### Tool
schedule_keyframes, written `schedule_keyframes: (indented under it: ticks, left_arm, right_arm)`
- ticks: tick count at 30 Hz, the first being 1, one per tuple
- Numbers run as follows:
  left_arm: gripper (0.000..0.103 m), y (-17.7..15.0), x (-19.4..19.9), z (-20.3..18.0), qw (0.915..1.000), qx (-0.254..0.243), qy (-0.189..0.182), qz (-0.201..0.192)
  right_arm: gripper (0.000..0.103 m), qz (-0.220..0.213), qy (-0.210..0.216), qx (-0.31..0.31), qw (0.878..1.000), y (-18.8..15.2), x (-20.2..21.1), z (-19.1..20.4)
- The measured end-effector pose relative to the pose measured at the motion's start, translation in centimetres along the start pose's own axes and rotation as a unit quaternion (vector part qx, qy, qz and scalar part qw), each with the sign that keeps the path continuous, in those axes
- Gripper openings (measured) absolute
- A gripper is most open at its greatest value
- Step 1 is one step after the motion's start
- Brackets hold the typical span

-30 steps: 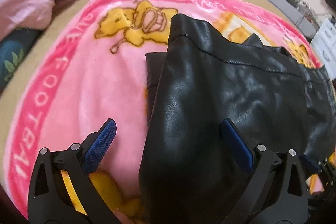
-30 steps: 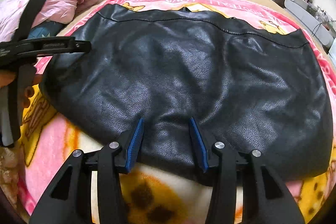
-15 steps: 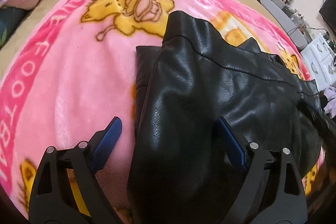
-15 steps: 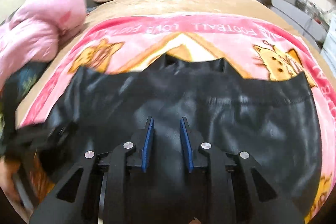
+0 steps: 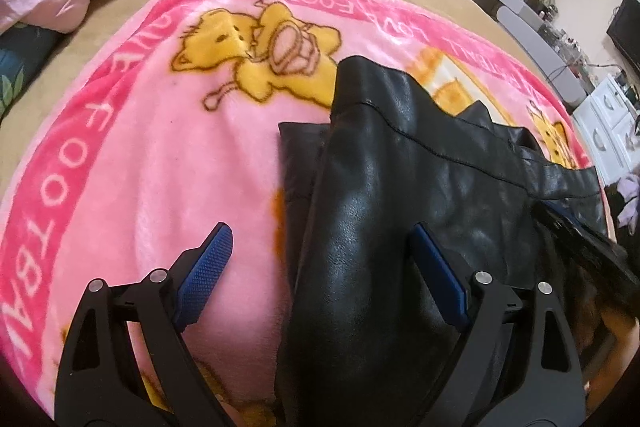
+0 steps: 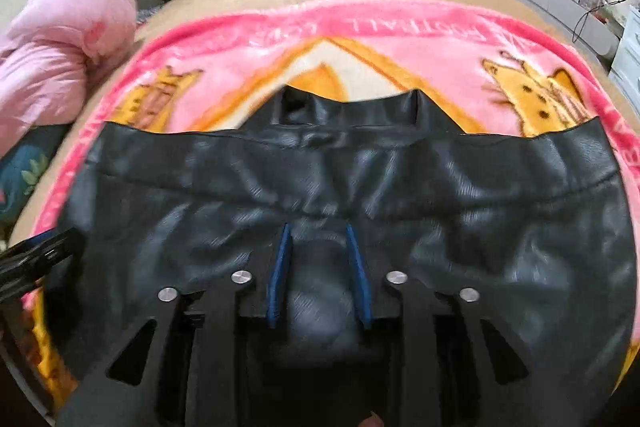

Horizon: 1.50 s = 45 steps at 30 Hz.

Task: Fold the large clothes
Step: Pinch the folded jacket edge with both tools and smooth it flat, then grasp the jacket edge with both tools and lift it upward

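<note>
Black faux leather, glossy and creased, is what I am working with: a large black leather-look garment (image 6: 400, 195) spread across the pink fleece cartoon blanket (image 5: 140, 167) on the bed, with a collar-like notch at its far edge. I judge it fairly heavy and stiff for clothing, slick on the surface, likely to hold a broad fold but slide off narrow pads, so I would take it at a stitched hem or corner where the layers are thicker. My left gripper (image 5: 324, 271) hangs over the garment's left edge with its blue fingers wide apart, one over bare blanket, the other over the leather, pressing on nothing. My right gripper (image 6: 320, 263) sits above the middle of the near part, fingers narrowed with a hump of the material bulging between them; blur keeps me from saying whether the pads truly pinch it. Compared with a second ago, the right gripper has moved from the near hem further in over the garment, and its jaws, having drawn in, have just eased slightly apart again. The left gripper's jaws have closed a little, and its view has barely shifted.
</note>
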<state>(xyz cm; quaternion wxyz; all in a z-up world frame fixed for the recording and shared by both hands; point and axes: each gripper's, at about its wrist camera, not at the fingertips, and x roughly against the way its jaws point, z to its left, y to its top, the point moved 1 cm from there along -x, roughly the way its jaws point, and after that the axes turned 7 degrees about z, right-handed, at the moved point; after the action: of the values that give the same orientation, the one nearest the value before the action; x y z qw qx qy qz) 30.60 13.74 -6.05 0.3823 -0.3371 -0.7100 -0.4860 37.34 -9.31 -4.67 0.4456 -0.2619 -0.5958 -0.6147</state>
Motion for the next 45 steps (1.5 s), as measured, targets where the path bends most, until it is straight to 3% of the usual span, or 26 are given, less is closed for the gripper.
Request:
schedule_keyframes:
  ticks: [5,9,14,17,18,22,25,32,35,40,42,45]
  left_arm:
    - [0.083,0.3,0.5,0.5,1.0,0.005,0.004,-0.007]
    - [0.083,0.4,0.6,1.0,0.9999,0.011,0.001,-0.008]
    - [0.084,0.5,0.8,1.2,0.9999,0.014,0.0,-0.009]
    - [0.087,0.7,1.0,1.8,0.9997,0.023,-0.007,-0.009]
    - [0.088,0.8,1.1,2.1,0.9995,0.029,-0.008,-0.01]
    - [0.093,1.2,1.3,3.7,0.9986,0.05,-0.014,-0.009]
    - [0.093,1.2,1.6,4.6,0.9981,0.06,-0.012,-0.007]
    - [0.093,1.2,1.3,6.0,0.9971,0.071,-0.026,0.008]
    - [0.093,1.2,1.1,5.9,0.9969,0.068,-0.035,0.014]
    - [0.093,1.2,0.8,6.1,0.9944,0.075,-0.071,0.025]
    - [0.093,1.1,0.6,6.0,0.9905,0.083,-0.104,0.032]
    - [0.093,0.9,-0.2,5.7,0.9812,0.098,-0.159,0.05]
  right_arm:
    - [0.032,-0.011,-0.015,0.019,1.0,-4.5,2.9,1.2]
    - [0.032,0.004,-0.016,0.009,1.0,-7.6,1.8,0.8]
    - [0.034,-0.001,-0.005,0.008,1.0,-7.4,1.9,0.9]
    - [0.058,-0.04,0.045,0.04,0.997,-7.7,4.3,2.8]
    - [0.07,-0.047,0.048,0.06,0.996,-8.0,4.8,3.8]
    - [0.089,-0.07,0.057,0.195,0.977,-9.6,5.6,10.0]
    - [0.093,-0.061,0.046,0.272,0.959,-10.8,4.5,13.7]
    - [0.093,-0.049,-0.08,0.378,0.921,-12.0,-0.4,18.4]
    - [0.091,-0.074,-0.111,0.403,0.905,-11.8,-1.1,19.6]
    - [0.051,-0.108,-0.12,0.425,0.891,-12.1,-0.8,20.3]
    - [0.041,-0.119,-0.132,0.438,0.881,-12.5,-0.4,20.5]
    - [0.033,-0.132,-0.138,0.434,0.88,-12.8,0.7,20.8]
